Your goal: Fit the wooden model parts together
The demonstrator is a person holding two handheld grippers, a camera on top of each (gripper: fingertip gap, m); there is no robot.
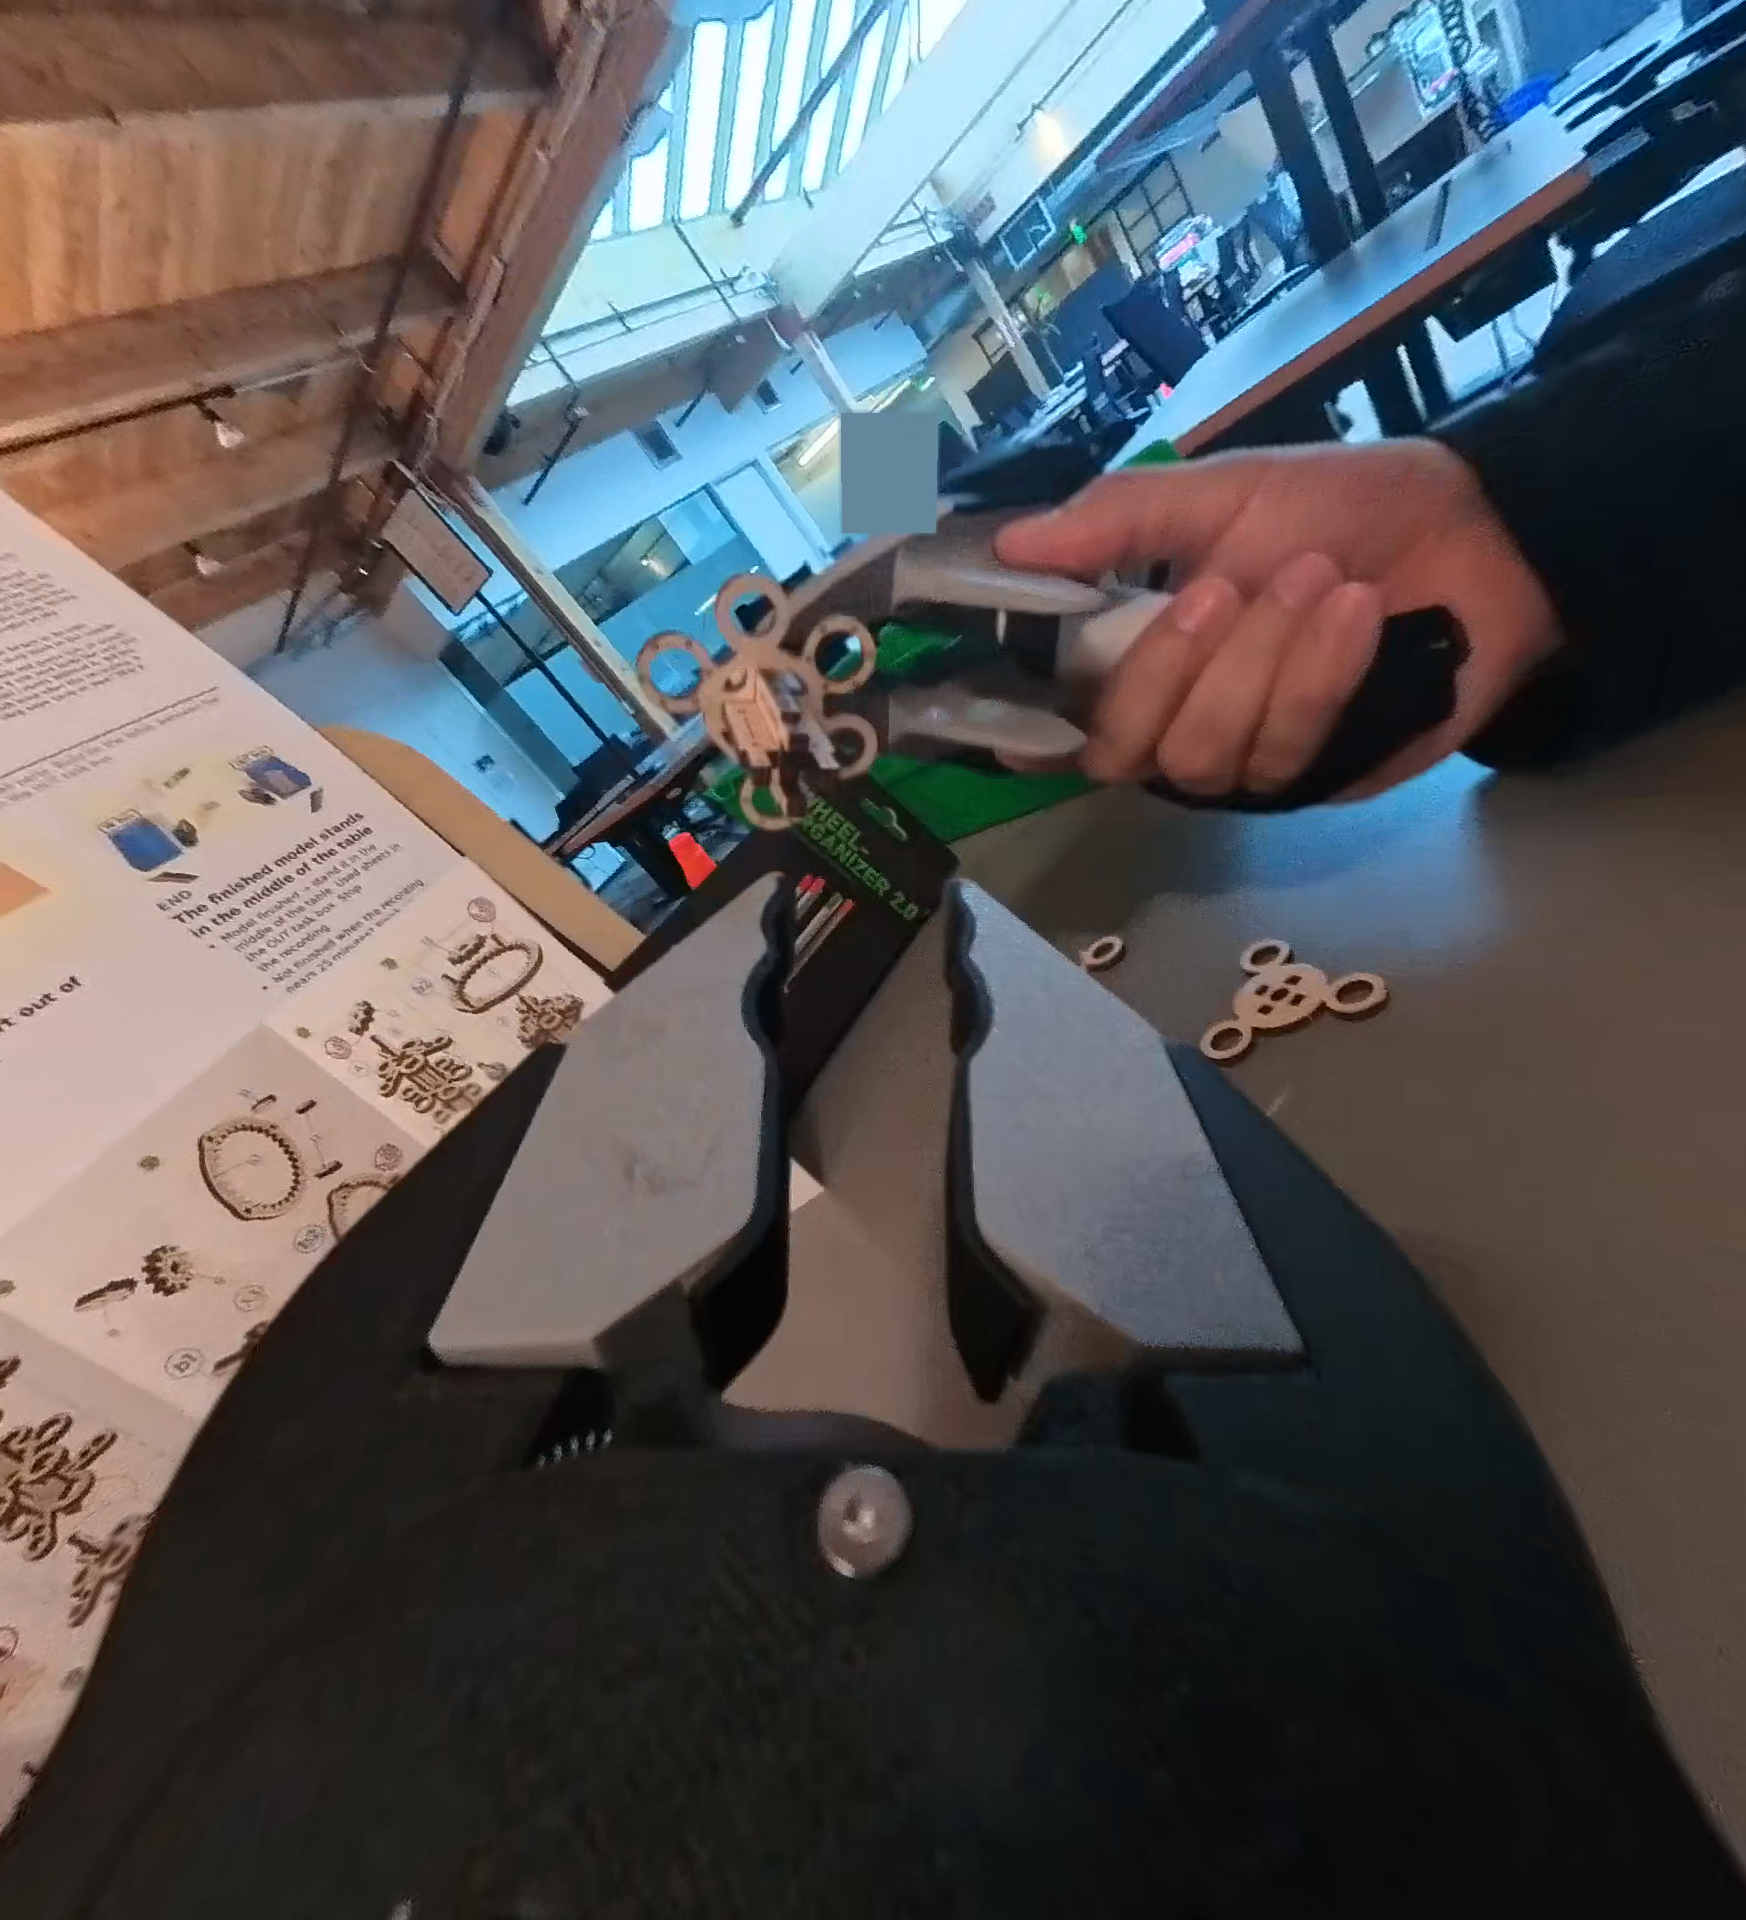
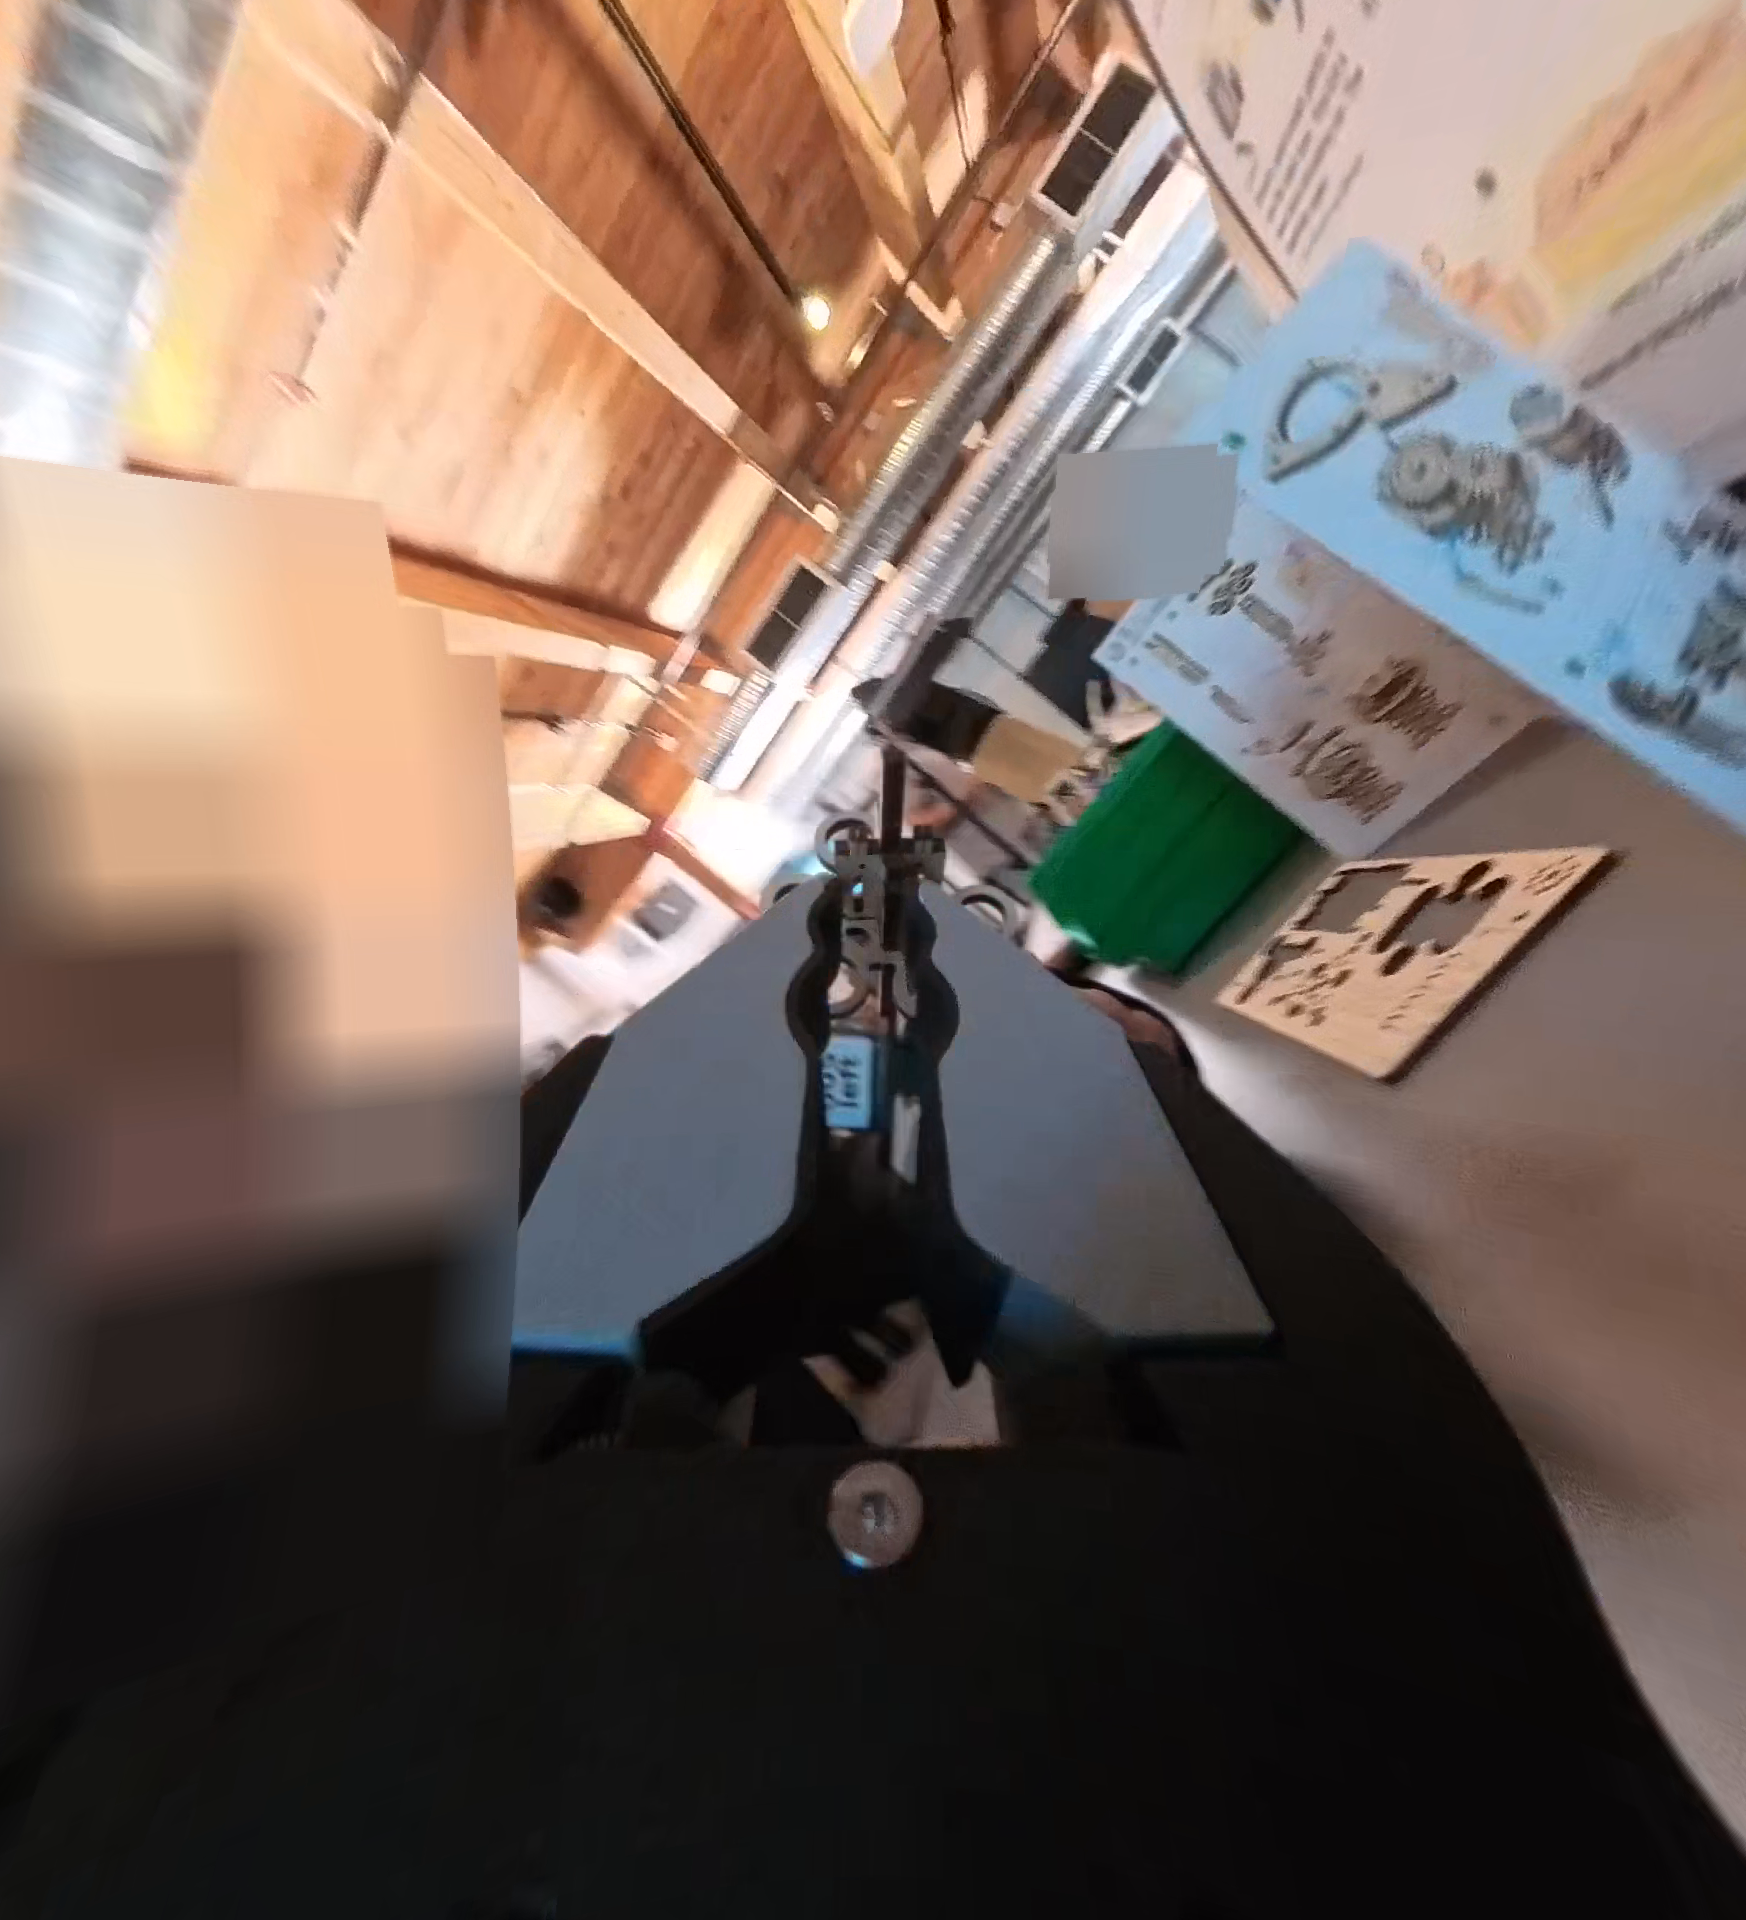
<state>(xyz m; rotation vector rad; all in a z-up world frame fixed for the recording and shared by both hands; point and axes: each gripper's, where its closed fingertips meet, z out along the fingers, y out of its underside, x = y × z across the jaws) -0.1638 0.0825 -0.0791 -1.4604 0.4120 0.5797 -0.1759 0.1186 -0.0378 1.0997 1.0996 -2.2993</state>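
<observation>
In the left wrist view, my left gripper point(image 1: 864, 935) is open and empty, raised above the table. Beyond it, a hand holds my right gripper point(image 1: 838, 675), which is shut on a small wooden assembly point(image 1: 744, 696) with several rings, held in the air. In the right wrist view, the right gripper point(image 2: 874, 909) pinches that assembly point(image 2: 864, 868) between its tips, seen edge-on and blurred. A flat wooden part point(image 1: 1295, 997) with ring ends and a small wooden piece point(image 1: 1103, 951) lie on the grey table point(image 1: 1471, 1195) to the right of my left gripper.
Printed instruction sheets point(image 1: 173, 935) stand at the left. A black box point(image 1: 869, 904) with green writing sits just behind my left fingers. A green bin point(image 2: 1160, 862) and a wooden sheet point(image 2: 1409, 956) with cut-out holes are on the table. A person's dark sleeve point(image 1: 1679, 520) is at the right.
</observation>
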